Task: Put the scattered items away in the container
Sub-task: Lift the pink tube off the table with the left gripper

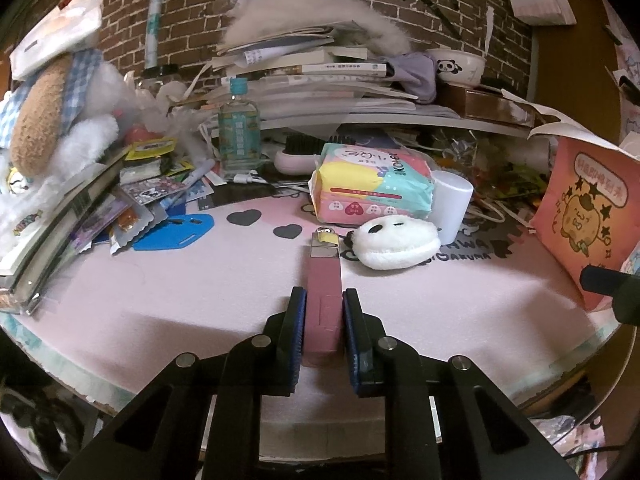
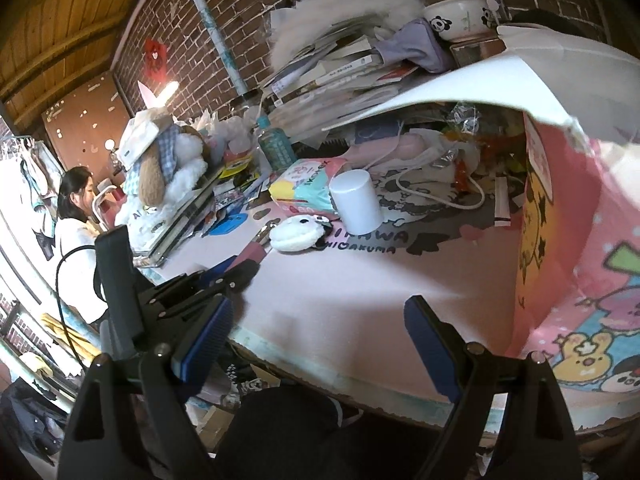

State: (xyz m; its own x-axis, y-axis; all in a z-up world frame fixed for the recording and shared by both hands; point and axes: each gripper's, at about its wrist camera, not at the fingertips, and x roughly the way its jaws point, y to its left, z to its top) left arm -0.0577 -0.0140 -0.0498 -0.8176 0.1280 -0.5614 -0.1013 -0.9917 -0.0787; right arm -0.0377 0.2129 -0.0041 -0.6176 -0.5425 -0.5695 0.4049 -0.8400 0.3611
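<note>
The left gripper [image 1: 323, 316] pinches the near end of a long dusty-pink rectangular case with a metal clasp [image 1: 324, 280], its blue-padded fingers [image 1: 297, 320] pressed against both long sides, a grip that should keep the narrow case from twisting. The case lies flat on the pink foam-covered tabletop [image 1: 180, 300], just beside a white plush panda pouch [image 1: 394, 246]. The right gripper [image 2: 316, 344] hovers over the tabletop's near edge with fingers spread and nothing between them (probably kept free for the pink cartoon-printed bag [image 2: 580, 240] at the right, the likely container, its mouth standing open).
</note>
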